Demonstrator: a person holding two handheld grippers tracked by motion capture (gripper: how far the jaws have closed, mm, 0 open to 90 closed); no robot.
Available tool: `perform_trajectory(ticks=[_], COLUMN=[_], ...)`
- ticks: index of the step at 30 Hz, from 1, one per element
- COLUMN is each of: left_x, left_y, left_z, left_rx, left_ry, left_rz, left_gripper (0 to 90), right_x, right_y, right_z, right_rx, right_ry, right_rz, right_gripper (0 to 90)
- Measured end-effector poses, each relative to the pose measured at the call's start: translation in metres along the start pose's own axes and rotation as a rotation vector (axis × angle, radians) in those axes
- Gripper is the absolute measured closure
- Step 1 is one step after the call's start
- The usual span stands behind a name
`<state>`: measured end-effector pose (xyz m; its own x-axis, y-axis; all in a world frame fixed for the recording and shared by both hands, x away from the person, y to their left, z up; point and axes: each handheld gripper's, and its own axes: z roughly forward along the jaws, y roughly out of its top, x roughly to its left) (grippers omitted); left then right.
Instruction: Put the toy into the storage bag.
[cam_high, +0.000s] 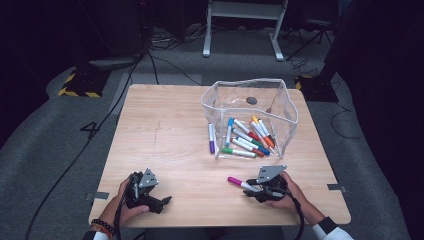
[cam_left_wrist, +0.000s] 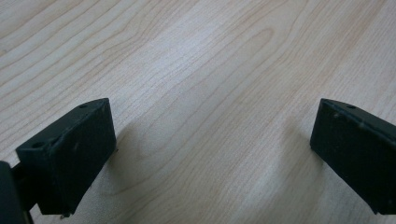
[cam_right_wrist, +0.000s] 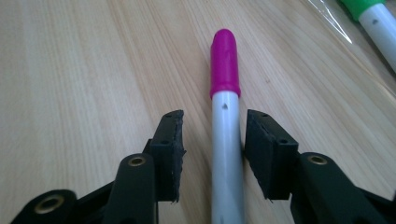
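with the pink-capped marker (cam_right_wrist: 226, 135) lying on the table (cam_high: 165, 140) between the right gripper (cam_right_wrist: 212, 149) jaws, spread with gaps on both sides, this looks like a release or pre-grasp. left gripper (cam_left_wrist: 210, 154) idle, spread wide. next: close squarely, then carry to the clear pouch (cam_high: 287, 117).

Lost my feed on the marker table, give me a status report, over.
Left gripper open over bare table. Right gripper open, magenta-capped marker lying between its jaws, a gap on one side. Clear bag of markers ahead, path unobstructed.
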<state>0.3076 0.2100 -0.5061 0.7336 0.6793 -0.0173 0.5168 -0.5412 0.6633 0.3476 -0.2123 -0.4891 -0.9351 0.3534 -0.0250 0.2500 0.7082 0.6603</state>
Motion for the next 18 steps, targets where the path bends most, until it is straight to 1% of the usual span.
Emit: perform_trajectory(ticks=[1,2,3,4,5,7,10,13,14,15,16,17,18], left_x=[0.0,0.0,0.0,0.0,0.0,0.0,0.0,0.0,0.0,0.0,0.0,0.0,0.0], left_y=[0.0,0.0,0.0,0.0,0.0,0.0,0.0,0.0,0.0,0.0,0.0,0.0,0.0], left_z=[0.0,0.0,0.0,0.0,0.0,0.0,0.0,0.0,0.0,0.0,0.0,0.0,0.0], left_rx=[0.0,0.0,0.0,0.001,0.0,0.001,0.001,0.0,0.001,0.0,0.0,0.001,0.001], left_ry=[0.0,0.0,0.0,0.0,0.0,0.0,-0.001,0.0,-0.001,0.0,0.0,-0.001,-0.001], left_rz=[0.0,0.0,0.0,0.001,0.001,0.001,0.001,0.001,0.002,0.001,0.001,0.002,0.003], left_gripper=[0.5,0.5,0.5,0.5,0.5,0.5,0.5,0.5,0.5,0.5,0.5,0.5,0.5], right_x=[0.0,0.002,0.002,0.0,-0.002,-0.004,-0.004,-0.005,-0.005,-0.004,-0.004,-0.003,-0.002], right_y=[0.0,0.003,0.003,0.006,0.008,0.011,0.016,0.019,0.019,0.018,0.018,0.018,0.017], right_z=[0.0,0.005,0.005,0.009,0.011,0.016,0.02,0.024,0.025,0.025,0.025,0.025,0.023], right_rx=[0.0,-0.019,-0.019,-0.025,-0.031,-0.039,-0.042,-0.053,-0.067,-0.072,-0.072,-0.073,-0.07], right_ry=[0.0,0.002,0.002,-0.001,0.002,-0.01,-0.012,-0.015,-0.037,-0.04,-0.04,-0.042,-0.064], right_rz=[0.0,0.003,0.003,0.014,0.026,0.039,0.04,0.045,0.06,0.058,0.058,0.048,0.036], right_gripper=[57.5,58.1,58.1,56.4,56.5,56.9,57.7,60.3,67.9,73.1,73.1,74.3,75.0])
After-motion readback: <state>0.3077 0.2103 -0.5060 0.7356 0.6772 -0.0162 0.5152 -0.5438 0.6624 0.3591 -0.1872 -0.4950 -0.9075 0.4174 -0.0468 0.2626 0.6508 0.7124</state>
